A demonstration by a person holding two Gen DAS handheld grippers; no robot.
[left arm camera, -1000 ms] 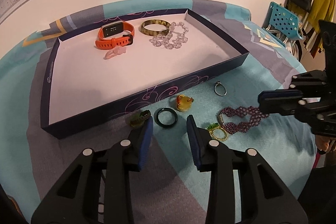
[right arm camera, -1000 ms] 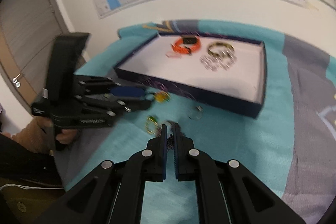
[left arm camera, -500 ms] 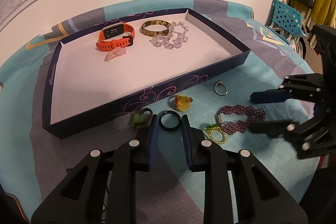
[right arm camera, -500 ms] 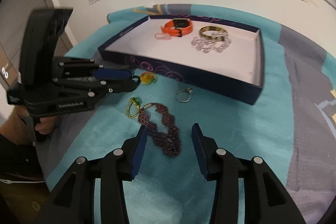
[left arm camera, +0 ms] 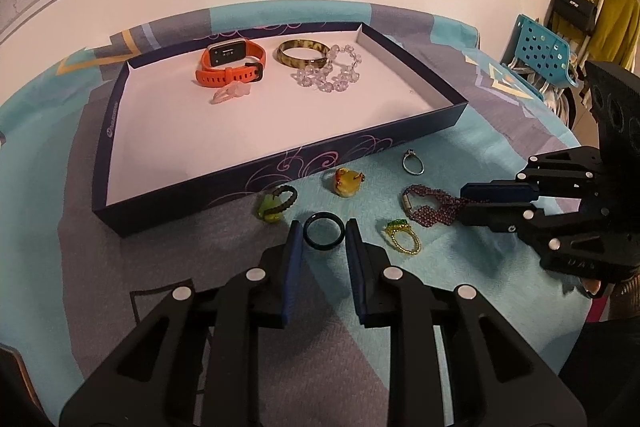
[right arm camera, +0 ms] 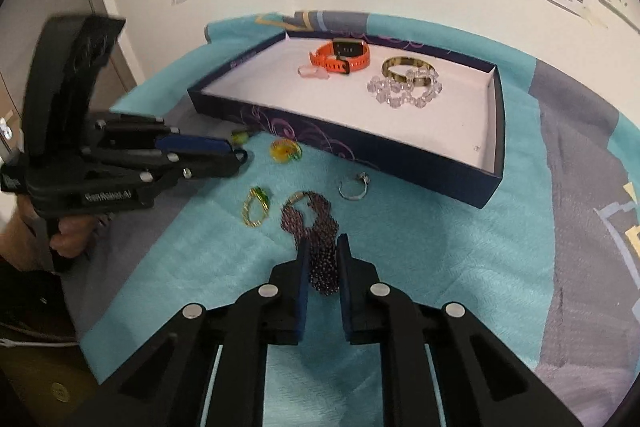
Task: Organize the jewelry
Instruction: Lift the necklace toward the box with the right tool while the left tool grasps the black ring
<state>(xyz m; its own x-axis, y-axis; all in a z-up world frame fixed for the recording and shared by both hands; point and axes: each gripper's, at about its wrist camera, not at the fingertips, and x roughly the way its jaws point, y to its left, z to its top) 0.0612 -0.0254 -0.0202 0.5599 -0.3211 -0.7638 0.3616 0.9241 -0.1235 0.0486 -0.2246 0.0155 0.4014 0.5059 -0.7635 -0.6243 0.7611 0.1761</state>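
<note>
Nearest to me, my left gripper (left arm camera: 323,231) has narrowed since a second ago: then its jaws stood wide of the dark ring (left arm camera: 323,229), now they close in on either side of it, the ring still flat on the cloth (left arm camera: 472,131), and I cannot tell whether the pads press it yet. My right gripper (right arm camera: 322,250) was clamped shut a second ago, sprang wide half a second ago, and its jaws are now closing on the near end of the purple beaded bracelet (right arm camera: 316,227), which lies between them on the cloth.

Just beyond the ring, the loose pieces lie where they lay before: the gold ring with the green stone (left arm camera: 402,235) to the right, the green pendant on a dark cord (left arm camera: 275,205) to the left, the yellow charm (left arm camera: 347,182) farther on, and the silver ring (left arm camera: 413,163) to the far right.

Beyond them the dark blue tray (left arm camera: 360,147) is unchanged. Along its far side sit the orange watch (left arm camera: 230,65), a small clear pink piece (left arm camera: 233,92) just in front of it, the tortoiseshell bangle (left arm camera: 302,53) and the clear bead bracelet (left arm camera: 332,77) touching the bangle.
</note>
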